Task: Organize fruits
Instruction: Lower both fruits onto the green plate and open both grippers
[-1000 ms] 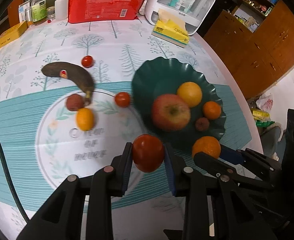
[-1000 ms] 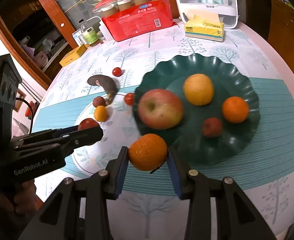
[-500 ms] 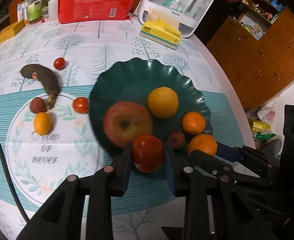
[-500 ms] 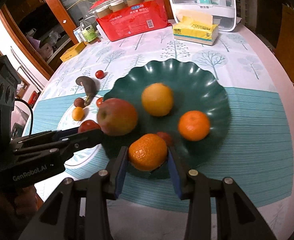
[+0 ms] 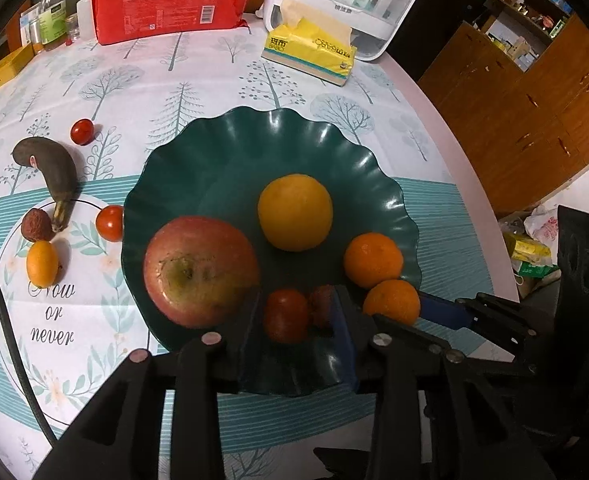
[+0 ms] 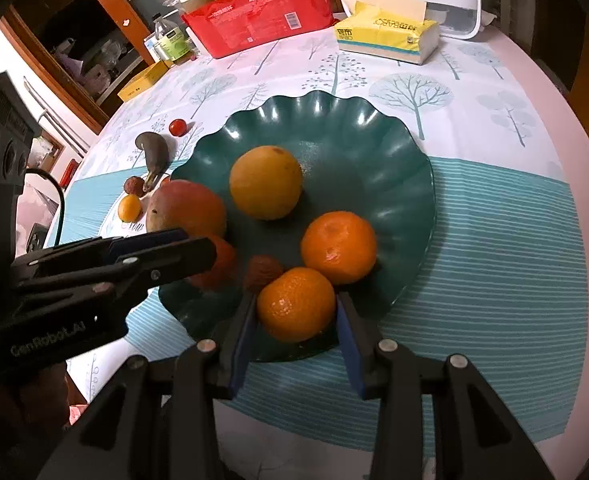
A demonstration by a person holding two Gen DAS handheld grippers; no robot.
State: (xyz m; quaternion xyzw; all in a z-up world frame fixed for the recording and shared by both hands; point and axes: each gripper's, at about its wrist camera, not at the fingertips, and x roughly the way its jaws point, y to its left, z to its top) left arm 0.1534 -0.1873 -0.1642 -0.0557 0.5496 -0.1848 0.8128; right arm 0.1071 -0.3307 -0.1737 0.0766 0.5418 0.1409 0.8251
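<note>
On the tabletop [image 5: 214, 80] left of the plate [image 5: 214, 152], we note the fruit not yet sorted: a small tomato [image 5: 82, 131], a dark banana [image 5: 52, 172], a brown lychee [image 5: 35, 225] touching the banana's stem end, a kumquat [image 5: 42, 263] just below it, and a second tomato [image 5: 110, 223] right at the plate's rim. We judge these remain outside because only two items go over at a time, one per claw.

Moving right onto the plate: an apple [image 5: 200, 270] at its left, an orange [image 5: 294, 212] in the middle, a mandarin [image 5: 372, 260] at the right. They lie spread out, leaving the near edge free for new arrivals.

At that near edge, the left claw [image 5: 294, 320] stands over a red tomato [image 5: 286, 315] and a lychee [image 5: 321, 310] just beside it. Its jaws have just been opening; we see a gap on each side of the tomato, so we read it as released and resting on the plate.

Further right, the right claw [image 6: 294, 316] has a second mandarin [image 6: 296, 304] between its blue pads [image 6: 241, 336], low over the plate's near edge, next to the first mandarin. The pads look close against the peel, though the right-hand one may stand slightly off; we take it as held, not yet let go. Placing it beside its like groups the citrus together.
</note>
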